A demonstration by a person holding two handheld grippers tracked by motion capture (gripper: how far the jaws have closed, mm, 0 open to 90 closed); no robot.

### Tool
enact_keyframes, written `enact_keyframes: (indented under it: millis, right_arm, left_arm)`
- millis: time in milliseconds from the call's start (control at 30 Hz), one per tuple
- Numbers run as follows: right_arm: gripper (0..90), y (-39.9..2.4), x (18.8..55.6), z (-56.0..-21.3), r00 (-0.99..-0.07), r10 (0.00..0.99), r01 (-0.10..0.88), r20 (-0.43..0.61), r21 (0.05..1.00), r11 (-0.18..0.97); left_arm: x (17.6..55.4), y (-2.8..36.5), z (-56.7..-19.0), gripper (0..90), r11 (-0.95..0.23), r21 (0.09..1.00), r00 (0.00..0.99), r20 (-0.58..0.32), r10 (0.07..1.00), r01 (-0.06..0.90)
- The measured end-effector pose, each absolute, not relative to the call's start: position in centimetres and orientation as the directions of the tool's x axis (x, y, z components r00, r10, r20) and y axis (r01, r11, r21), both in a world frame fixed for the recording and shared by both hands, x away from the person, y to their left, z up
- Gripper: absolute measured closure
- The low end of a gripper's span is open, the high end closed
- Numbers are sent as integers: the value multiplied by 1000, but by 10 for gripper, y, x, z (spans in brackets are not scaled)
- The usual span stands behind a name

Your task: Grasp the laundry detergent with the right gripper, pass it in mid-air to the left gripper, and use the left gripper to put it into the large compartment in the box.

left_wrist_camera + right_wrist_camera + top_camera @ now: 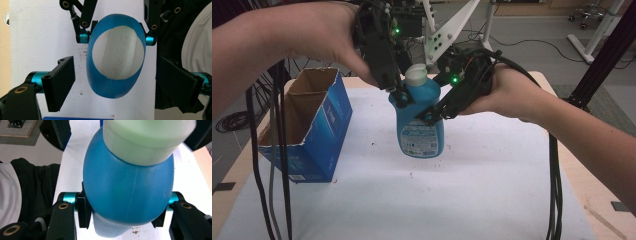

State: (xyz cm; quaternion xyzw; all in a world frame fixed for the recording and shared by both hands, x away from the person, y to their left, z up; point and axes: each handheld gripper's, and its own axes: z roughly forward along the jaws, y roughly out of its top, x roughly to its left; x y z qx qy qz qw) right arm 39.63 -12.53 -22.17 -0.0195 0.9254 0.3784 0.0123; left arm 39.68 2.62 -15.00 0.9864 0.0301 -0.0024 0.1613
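A blue detergent bottle (421, 122) with a pale cap (416, 75) hangs upright above the white table cover. My right gripper (428, 114) is shut on its body from the right; in the right gripper view both pads press the bottle (127, 190) below the cap (147, 140). My left gripper (398, 86) comes down from above at the bottle's shoulder. In the left gripper view it (117, 85) stands open, its two jaws on either side of the bottle (112, 87), with a gap on each side. That view looks down on the cap (118, 53).
An open blue cardboard box (307, 125) stands at the table's left. A white sheet (412, 200) covers the wooden table (572, 170). Black cables (277, 165) hang down at the left and another (554, 190) at the right. White frame legs (452, 25) stand behind the table.
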Motion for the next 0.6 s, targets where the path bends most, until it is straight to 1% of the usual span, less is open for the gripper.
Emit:
enact_keyframes:
  millis: [333, 467, 500, 567, 600]
  right_arm:
    - [463, -126, 397, -221, -999, -36, -50, -35, 707, 705]
    - [463, -126, 397, -221, -999, -36, -50, -34, 706, 707]
    - [463, -127, 397, -221, -999, -34, -47, -32, 706, 706]
    - [463, -127, 396, -221, -999, -30, -40, -26, 706, 707]
    - [462, -127, 397, -220, -999, -34, -44, -29, 706, 706]
  left_arm:
    - [399, 26, -152, 162, -937, 344, 998, -28, 56, 63]
    - [399, 26, -155, 178, -935, 349, 998, -39, 55, 65]
    - [399, 26, -156, 200, -933, 353, 997, -41, 58, 69]
    - [399, 26, -157, 200, -935, 349, 997, -41, 60, 70]
    - [400, 25, -157, 200, -938, 341, 998, -33, 48, 56]
